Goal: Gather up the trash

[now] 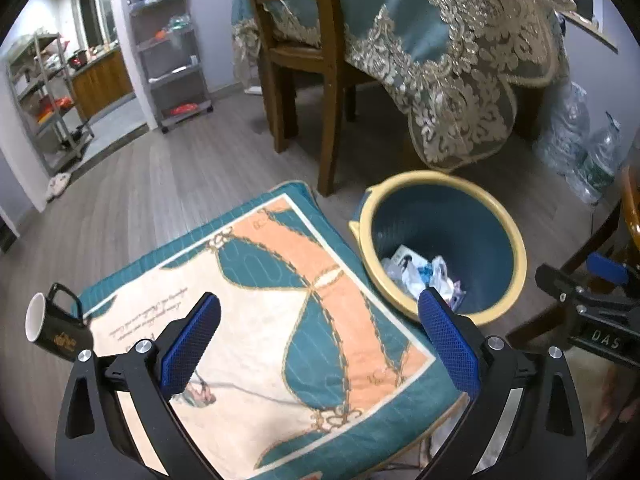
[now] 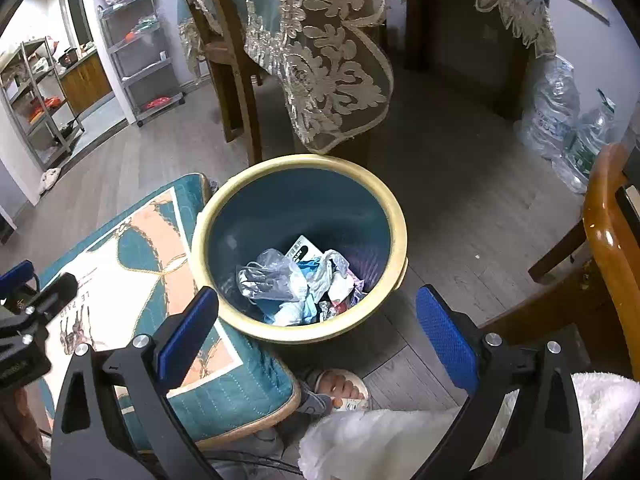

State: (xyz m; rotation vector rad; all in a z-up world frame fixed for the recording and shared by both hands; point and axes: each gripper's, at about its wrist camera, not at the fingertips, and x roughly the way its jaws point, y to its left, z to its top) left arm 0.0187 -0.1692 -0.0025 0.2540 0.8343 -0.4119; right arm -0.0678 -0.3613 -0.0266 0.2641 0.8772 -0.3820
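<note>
A blue trash bin with a cream rim [image 2: 394, 216] [image 1: 516, 236] stands on the wood floor beside a patterned cushion [image 1: 256, 320] [image 2: 132, 256]. Crumpled wrappers, tissue and clear plastic trash [image 2: 296, 280] [image 1: 424, 272] lie at its bottom. My right gripper [image 2: 316, 320] hangs above the bin's near rim, open wide, nothing between its blue pads. My left gripper [image 1: 320, 328] hovers over the cushion, open and empty too. The right gripper's body [image 1: 592, 300] shows at the right edge of the left wrist view.
A black mug [image 1: 52, 324] sits at the cushion's left edge. A wooden chair [image 1: 304, 60] and a table draped in a lace-trimmed cloth [image 1: 460, 64] stand behind the bin. Plastic water bottles [image 2: 568, 120] rest by the wall. A person's foot [image 2: 344, 392] is below the bin.
</note>
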